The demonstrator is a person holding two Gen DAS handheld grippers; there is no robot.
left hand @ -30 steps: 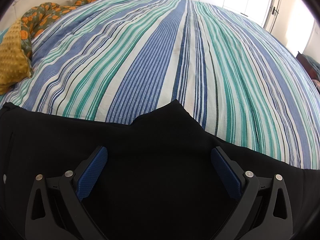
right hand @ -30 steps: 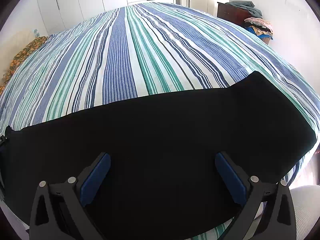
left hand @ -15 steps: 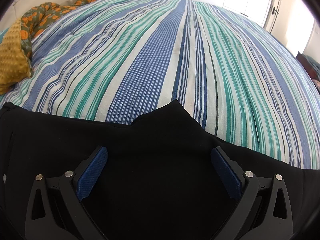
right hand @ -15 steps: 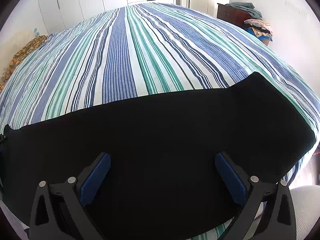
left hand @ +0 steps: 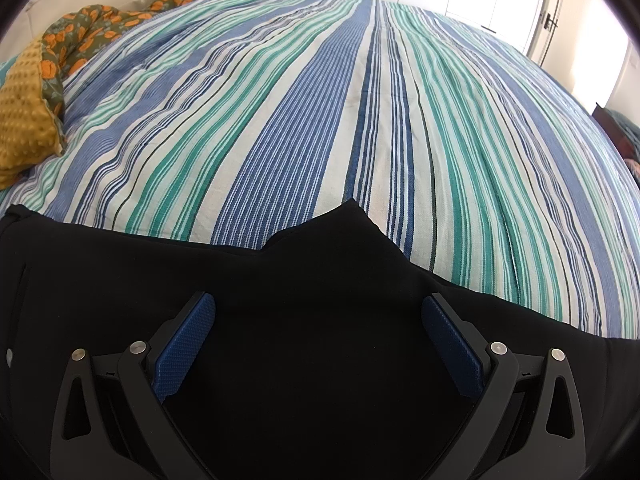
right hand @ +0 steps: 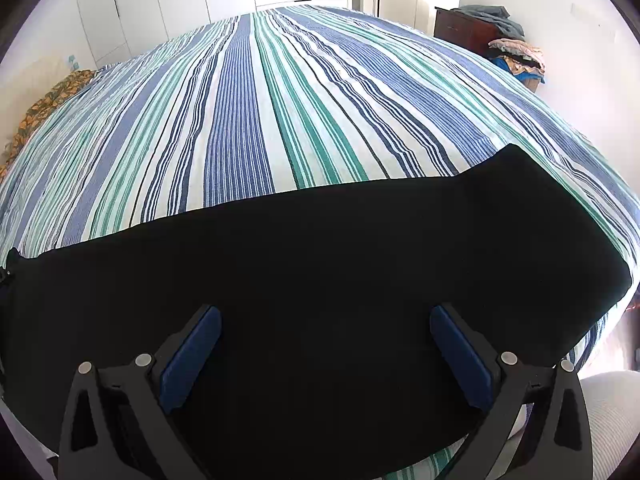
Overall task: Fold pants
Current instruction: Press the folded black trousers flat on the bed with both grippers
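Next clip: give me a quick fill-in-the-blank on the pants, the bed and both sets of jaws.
1. The pants are ___ in colour.
2. They lie on a ___ bedspread.
3. The left gripper has its jaws ___.
4. The right gripper grips ___.

Missing words: black; striped; open; nothing

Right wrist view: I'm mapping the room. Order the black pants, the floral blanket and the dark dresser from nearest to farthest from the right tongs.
1. Black pants, spread on the bedspread directly under the open right tongs.
2. Floral blanket, far left bed edge.
3. Dark dresser, upper right by the wall.
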